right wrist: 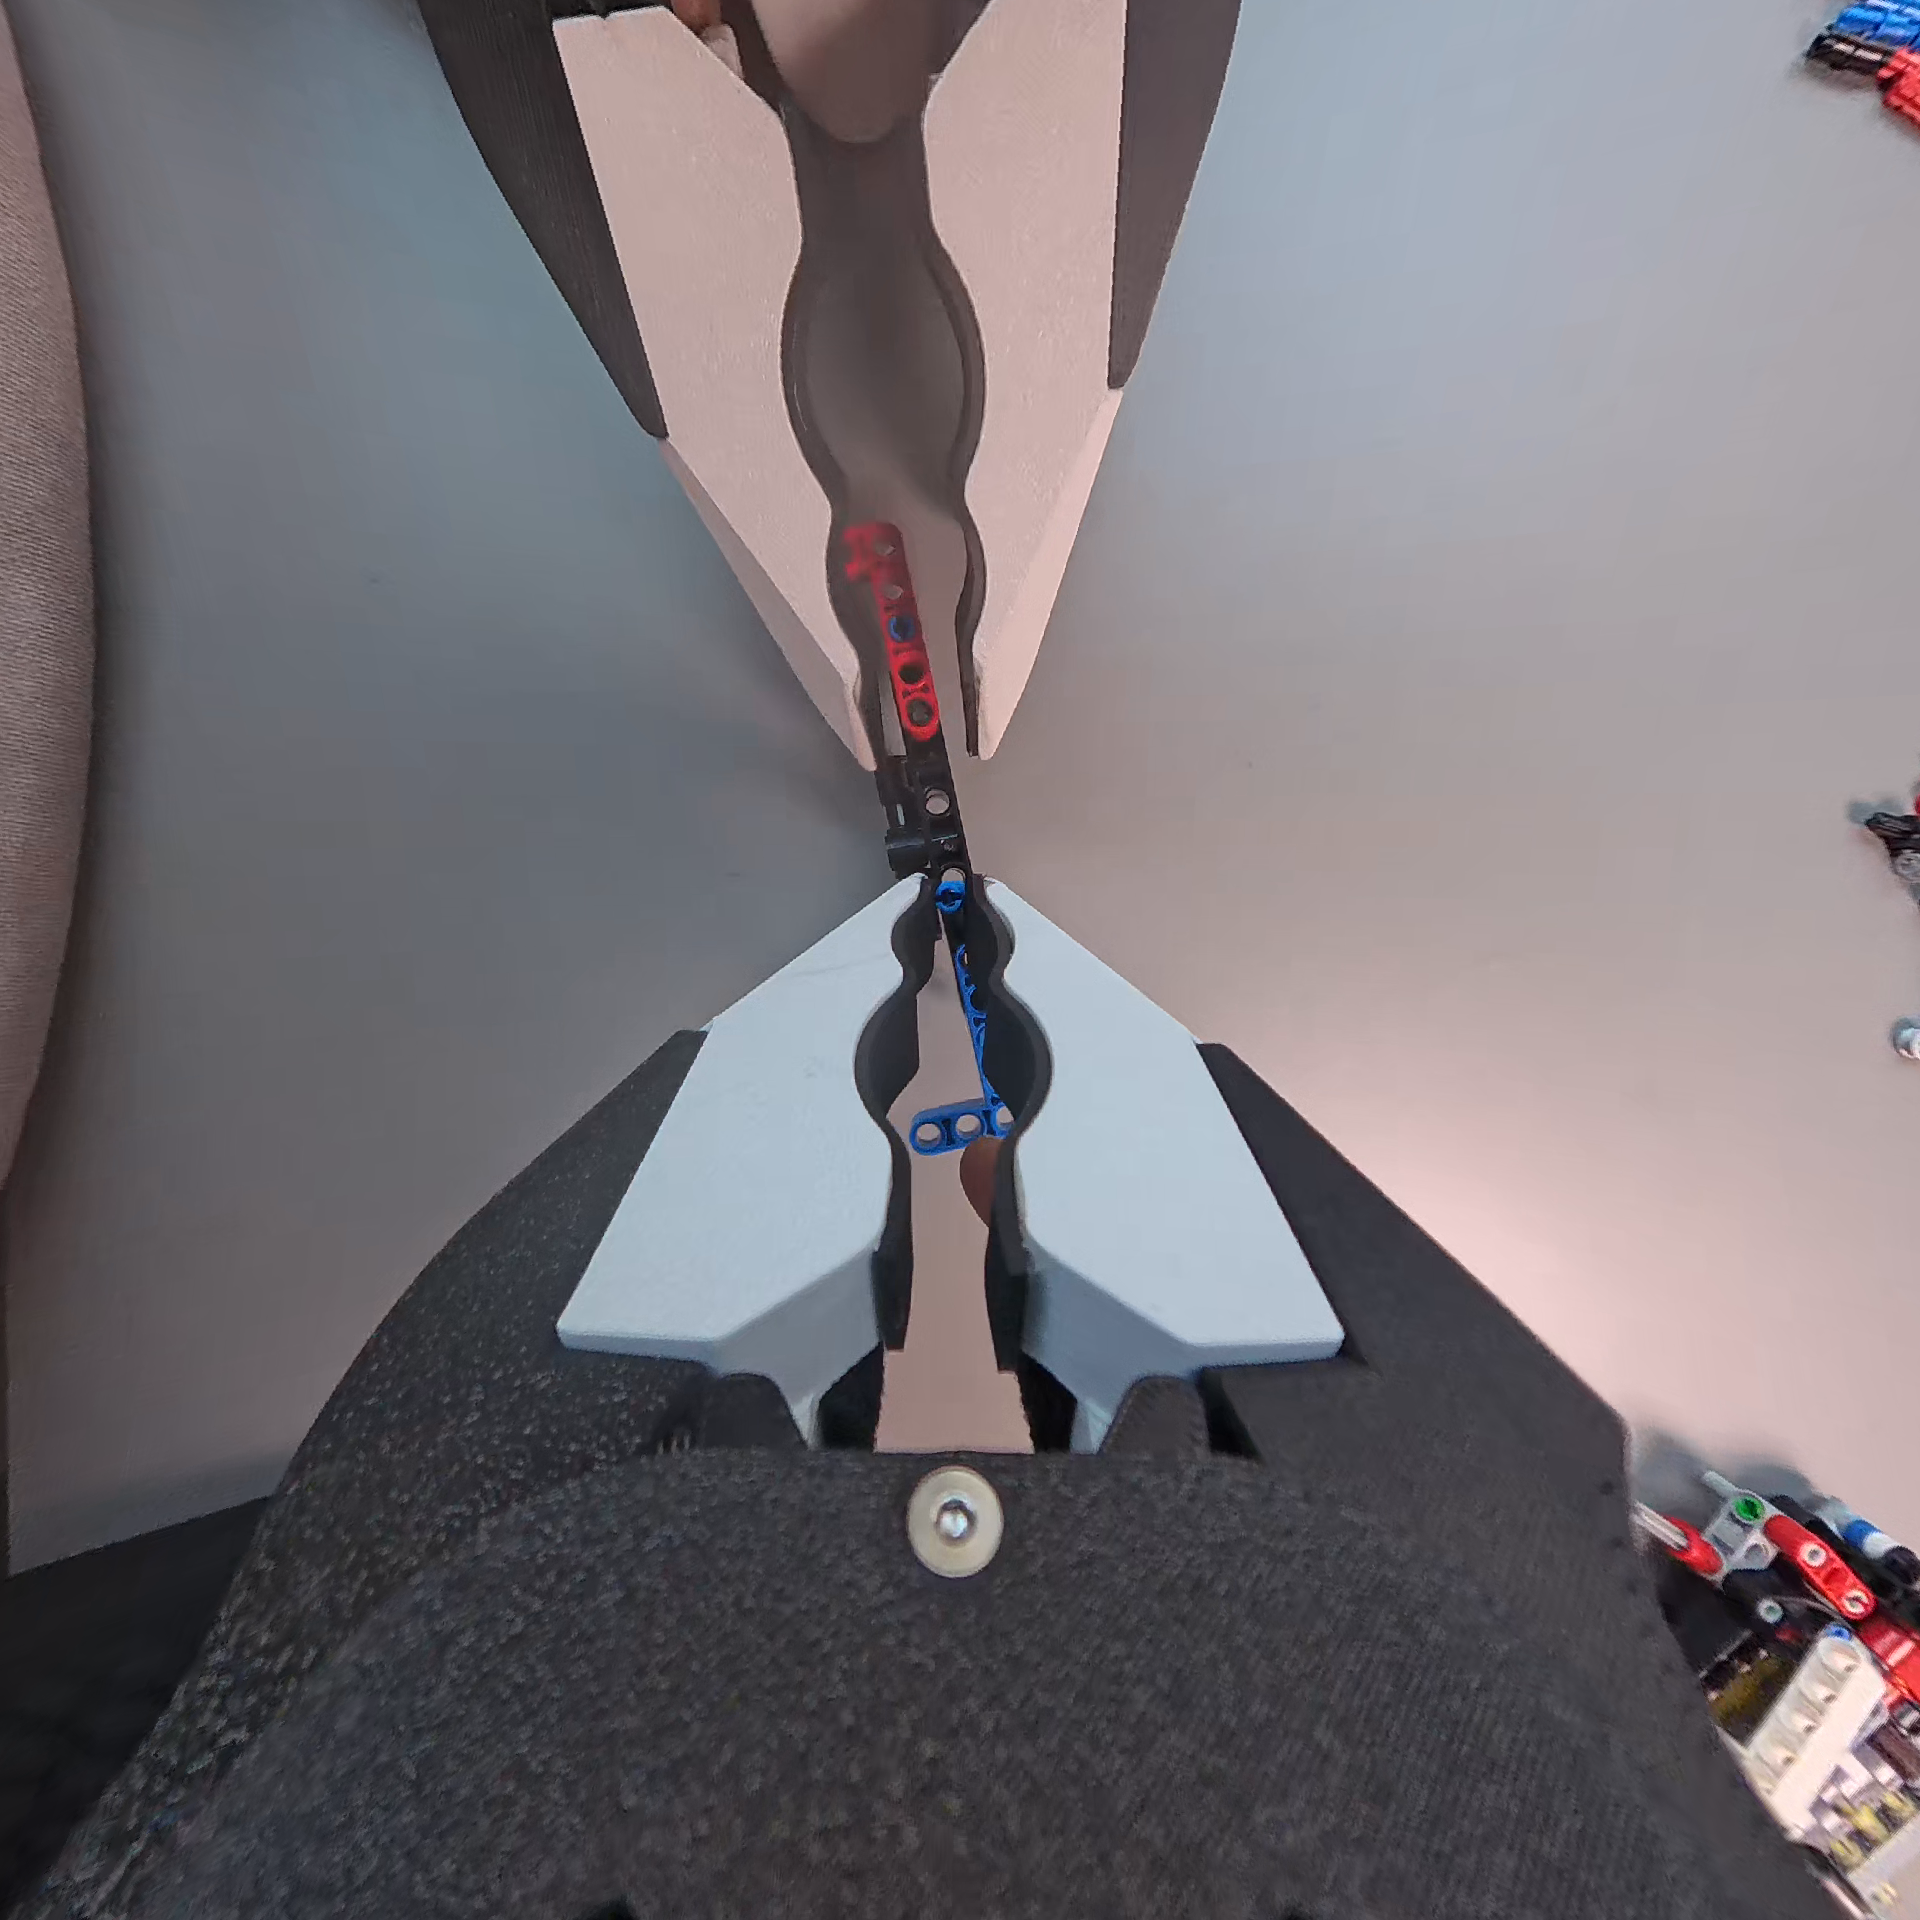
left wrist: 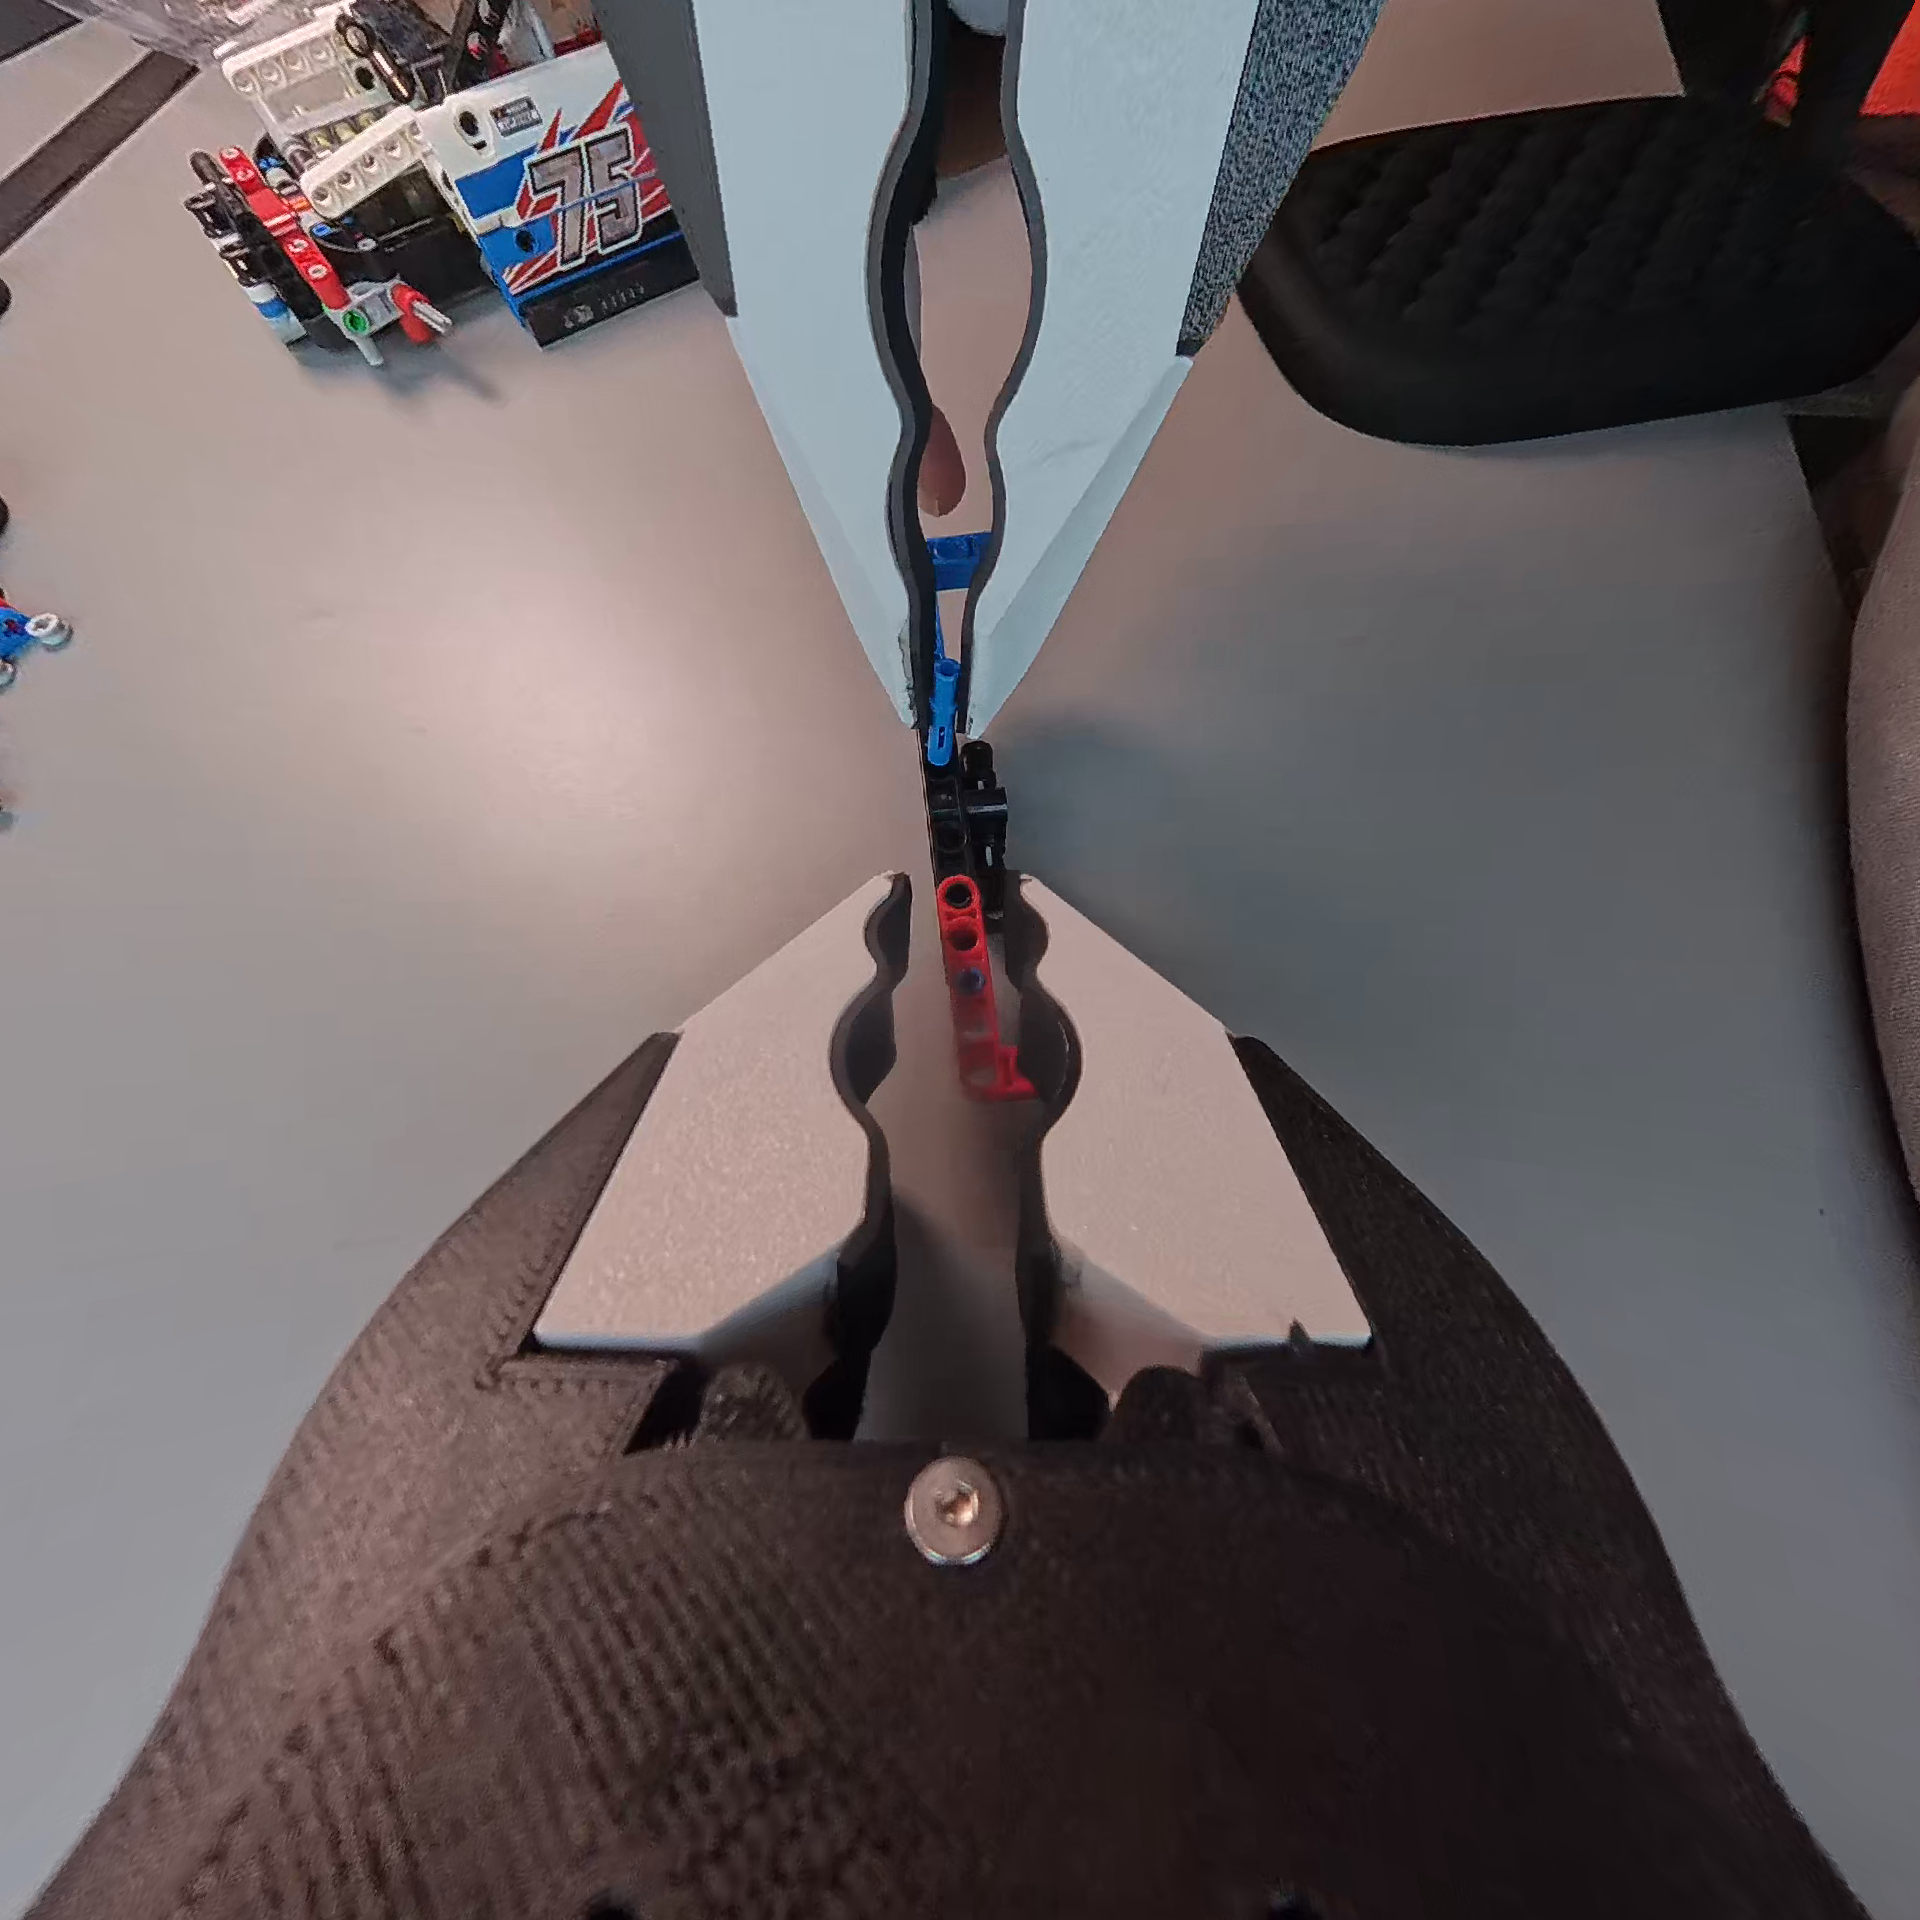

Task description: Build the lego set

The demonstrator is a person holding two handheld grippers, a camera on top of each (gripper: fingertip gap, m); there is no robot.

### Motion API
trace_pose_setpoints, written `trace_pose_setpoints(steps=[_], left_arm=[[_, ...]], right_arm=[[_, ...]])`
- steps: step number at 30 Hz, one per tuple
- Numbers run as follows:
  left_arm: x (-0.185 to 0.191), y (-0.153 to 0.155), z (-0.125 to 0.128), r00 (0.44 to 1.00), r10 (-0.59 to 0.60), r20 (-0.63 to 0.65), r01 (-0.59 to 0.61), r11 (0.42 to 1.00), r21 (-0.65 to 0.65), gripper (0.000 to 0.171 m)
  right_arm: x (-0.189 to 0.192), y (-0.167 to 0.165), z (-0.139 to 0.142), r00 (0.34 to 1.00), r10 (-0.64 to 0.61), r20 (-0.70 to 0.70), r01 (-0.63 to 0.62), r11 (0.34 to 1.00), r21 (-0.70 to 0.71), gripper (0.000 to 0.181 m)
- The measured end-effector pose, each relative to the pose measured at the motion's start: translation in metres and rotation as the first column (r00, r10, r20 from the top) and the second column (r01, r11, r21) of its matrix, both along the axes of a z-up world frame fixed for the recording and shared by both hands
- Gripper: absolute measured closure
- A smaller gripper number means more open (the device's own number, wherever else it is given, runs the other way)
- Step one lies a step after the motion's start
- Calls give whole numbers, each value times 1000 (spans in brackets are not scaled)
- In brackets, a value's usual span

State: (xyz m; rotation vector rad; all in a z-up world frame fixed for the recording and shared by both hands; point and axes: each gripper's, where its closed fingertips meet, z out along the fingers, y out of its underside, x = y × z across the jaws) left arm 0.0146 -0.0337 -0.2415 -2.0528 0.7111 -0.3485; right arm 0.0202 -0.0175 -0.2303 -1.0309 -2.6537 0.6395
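Note:
A small lego assembly is held in the air between both grippers: a red beam [left wrist: 964, 987] [right wrist: 902, 634], a black connector [left wrist: 966, 821] [right wrist: 925, 816] in the middle, and a blue beam [right wrist: 977, 1018] [left wrist: 956, 551]. My left gripper [left wrist: 958, 883], with pale grey fingers, is shut on the red end. It also shows from the top in the right wrist view [right wrist: 925, 756]. My right gripper [right wrist: 954, 883], with light blue fingers, is shut on the blue end. It faces the left gripper tip to tip [left wrist: 943, 722]. The grey table [left wrist: 416, 831] lies below.
A partly built white, blue and red lego vehicle [left wrist: 499, 208] [right wrist: 1808, 1662] stands on the table off to the side. Loose pieces lie at the table's edges [left wrist: 21, 634] [right wrist: 1870, 52]. A black chair seat [left wrist: 1558, 260] is beyond the table. Left and right tips are no more than a few centimetres apart.

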Motion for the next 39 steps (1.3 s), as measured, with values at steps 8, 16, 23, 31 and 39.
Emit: trace_pose_setpoints(steps=[8, 16, 23, 31, 39], left_arm=[[9, -5, -9, 999, -37, -13, 36, 997, -66, 147], [7, 0, -10, 999, -7, -41, 5, 998, -59, 166], [-1, -10, -10, 996, -14, -86, 4, 994, -108, 139], [-3, -36, -12, 998, -39, -57, 22, 962, -274, 125], [11, -56, -12, 999, -38, 26, 45, 924, -381, 124]], right_arm=[[7, -1, -6, 1000, -17, -2, 17, 1000, -3, 178], [13, -3, -10, 999, -39, -8, 38, 999, -34, 178], [18, 4, 9, 993, -97, -60, 90, 990, -108, 178], [39, 6, 5, 979, -182, -86, 163, 967, -196, 178], [28, -15, 10, 964, -207, -165, 158, 950, -268, 178]])
